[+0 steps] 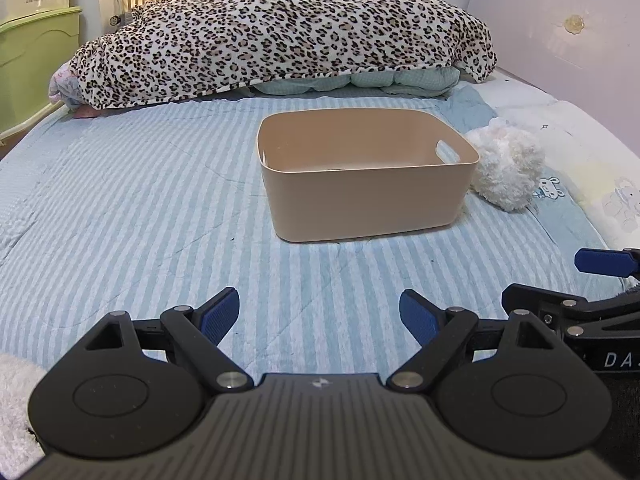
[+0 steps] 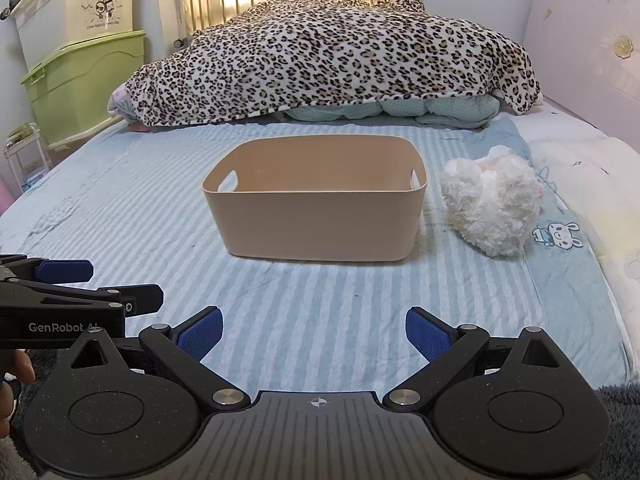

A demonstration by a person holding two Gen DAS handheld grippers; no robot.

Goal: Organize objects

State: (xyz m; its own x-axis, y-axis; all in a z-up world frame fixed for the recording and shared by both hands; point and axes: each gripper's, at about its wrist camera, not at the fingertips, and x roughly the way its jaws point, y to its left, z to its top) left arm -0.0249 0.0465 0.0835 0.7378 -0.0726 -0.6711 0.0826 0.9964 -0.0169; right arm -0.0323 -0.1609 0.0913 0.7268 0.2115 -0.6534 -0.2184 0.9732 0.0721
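One tan bin (image 1: 368,176) (image 2: 316,204) stands upright on the striped bed sheet (image 1: 140,208) (image 2: 120,216), with a handle slot in each short wall. The part of its inside that shows holds nothing; its floor is mostly hidden behind the near wall in both views. One white plush toy (image 1: 506,162) (image 2: 490,204) lies on the sheet just beside the bin's right wall, outside it, and whether the two touch cannot be told. Beyond the bin, one leopard-print blanket (image 1: 280,28) (image 2: 328,56) is heaped over pale green bedding (image 1: 400,80) (image 2: 440,110) at the far end of the bed. Left of the bin, off the bed, two storage boxes are stacked in the right wrist view: one cream box (image 2: 80,4) on one green box (image 2: 88,76). A printed rabbit (image 2: 558,236) marks the sheet just right of the toy.

Two grippers hover over the sheet on the near side of the bin, well apart from it. The left gripper (image 1: 318,316) (image 2: 64,270) has its fingers spread wide with nothing between them. The right gripper (image 2: 314,334) (image 1: 604,262) likewise has its fingers wide and holds nothing. Each carries two blue pads (image 1: 222,314) (image 2: 426,334). A white fluffy patch (image 1: 16,396) sits at the lower left edge of the left wrist view; what it is cannot be told.
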